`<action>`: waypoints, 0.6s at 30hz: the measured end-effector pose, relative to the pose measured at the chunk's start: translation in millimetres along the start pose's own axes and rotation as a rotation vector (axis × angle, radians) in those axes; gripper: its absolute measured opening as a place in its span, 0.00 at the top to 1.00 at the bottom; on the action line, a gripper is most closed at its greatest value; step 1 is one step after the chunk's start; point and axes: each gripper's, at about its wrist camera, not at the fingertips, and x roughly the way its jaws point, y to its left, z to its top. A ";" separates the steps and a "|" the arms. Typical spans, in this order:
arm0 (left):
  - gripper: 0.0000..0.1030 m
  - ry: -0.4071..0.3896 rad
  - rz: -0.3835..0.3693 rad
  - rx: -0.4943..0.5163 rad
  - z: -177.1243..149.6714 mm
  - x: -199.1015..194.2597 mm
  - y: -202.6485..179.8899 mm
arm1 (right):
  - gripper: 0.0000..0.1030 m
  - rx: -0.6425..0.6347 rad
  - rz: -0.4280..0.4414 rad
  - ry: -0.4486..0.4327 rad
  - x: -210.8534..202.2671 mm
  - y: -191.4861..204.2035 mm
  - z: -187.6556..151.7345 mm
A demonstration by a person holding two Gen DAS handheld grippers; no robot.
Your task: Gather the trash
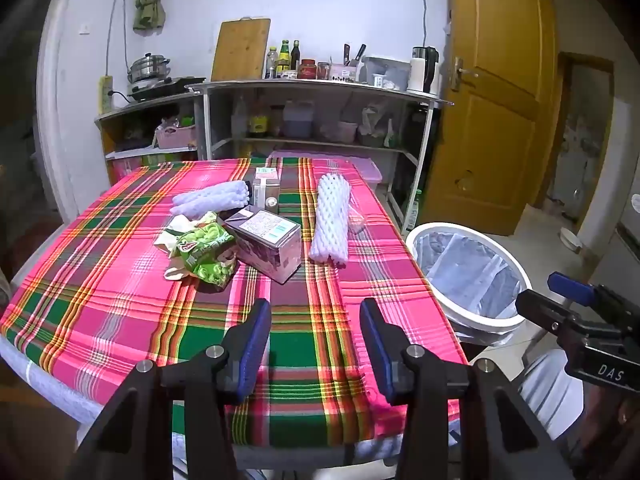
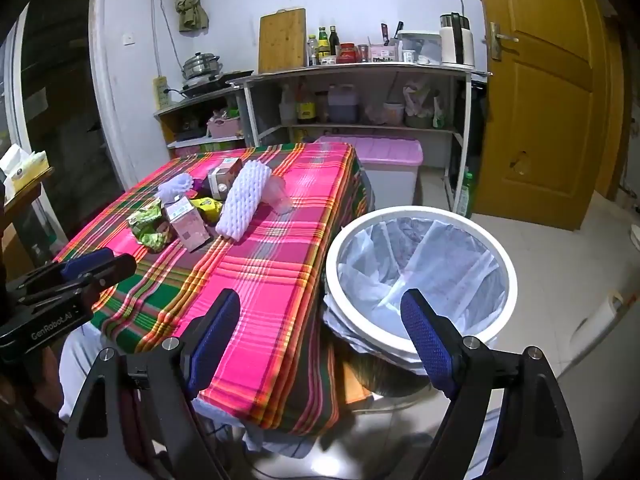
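Trash lies on a pink plaid tablecloth (image 1: 120,280): a green snack wrapper (image 1: 206,254), a lying pink carton (image 1: 266,244), an upright carton (image 1: 266,190), and two white foam fruit nets (image 1: 332,220) (image 1: 212,200). A white trash bin (image 1: 472,276) with a clear liner stands at the table's right side. My left gripper (image 1: 316,336) is open and empty over the table's near edge. My right gripper (image 2: 320,336) is open and empty, between the table corner and the bin (image 2: 420,276). The long foam net (image 2: 244,200) and wrapper (image 2: 150,226) also show in the right wrist view.
A metal shelf unit (image 1: 312,92) with bottles, a kettle and a cutting board stands behind the table. A pink-lidded storage box (image 2: 388,160) sits on the floor beside it. A wooden door (image 1: 496,100) is at the right. A crumpled clear cup (image 2: 280,194) lies by the long net.
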 end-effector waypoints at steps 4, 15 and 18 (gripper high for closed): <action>0.55 -0.002 0.000 0.000 -0.1 -0.1 0.1 | 0.20 -0.001 0.000 0.000 0.9 0.1 -0.6; 0.55 -0.005 -0.002 -0.002 5.7 -8.8 -11.1 | 0.20 -0.001 0.001 -0.001 -1.5 1.3 0.6; 0.56 -0.005 -0.003 -0.003 6.9 -10.1 -13.0 | 0.20 0.000 0.000 0.001 -1.9 1.4 1.1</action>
